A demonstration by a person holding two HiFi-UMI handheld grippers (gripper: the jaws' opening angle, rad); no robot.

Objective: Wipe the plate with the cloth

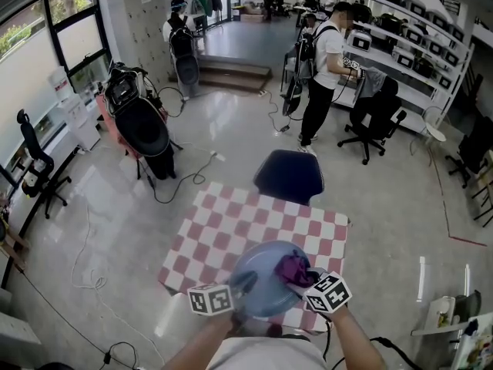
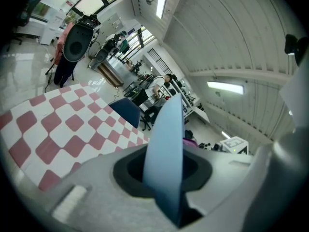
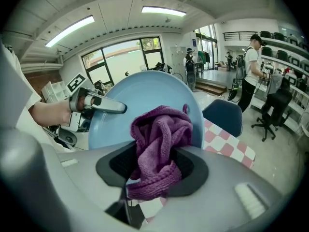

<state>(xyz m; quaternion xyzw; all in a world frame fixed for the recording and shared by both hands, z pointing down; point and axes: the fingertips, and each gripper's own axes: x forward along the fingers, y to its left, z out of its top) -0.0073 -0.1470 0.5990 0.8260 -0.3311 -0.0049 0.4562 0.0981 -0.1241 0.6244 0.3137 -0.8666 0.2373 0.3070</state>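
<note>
A pale blue plate [image 1: 262,280] is held tilted above the near edge of the checkered table [image 1: 231,230]. My left gripper [image 1: 240,287] is shut on the plate's rim, which shows edge-on as the plate [image 2: 164,153] between its jaws. My right gripper [image 1: 306,277] is shut on a purple cloth [image 1: 295,268] and presses it against the plate's face. In the right gripper view the cloth [image 3: 157,146] bunches against the plate [image 3: 145,105], with the left gripper [image 3: 120,108] at the plate's left rim.
A dark blue chair [image 1: 290,176] stands at the table's far side. A person [image 1: 323,68] stands by shelves at the back right, near a black office chair [image 1: 377,118]. Black equipment [image 1: 142,122] and cables lie on the floor at left.
</note>
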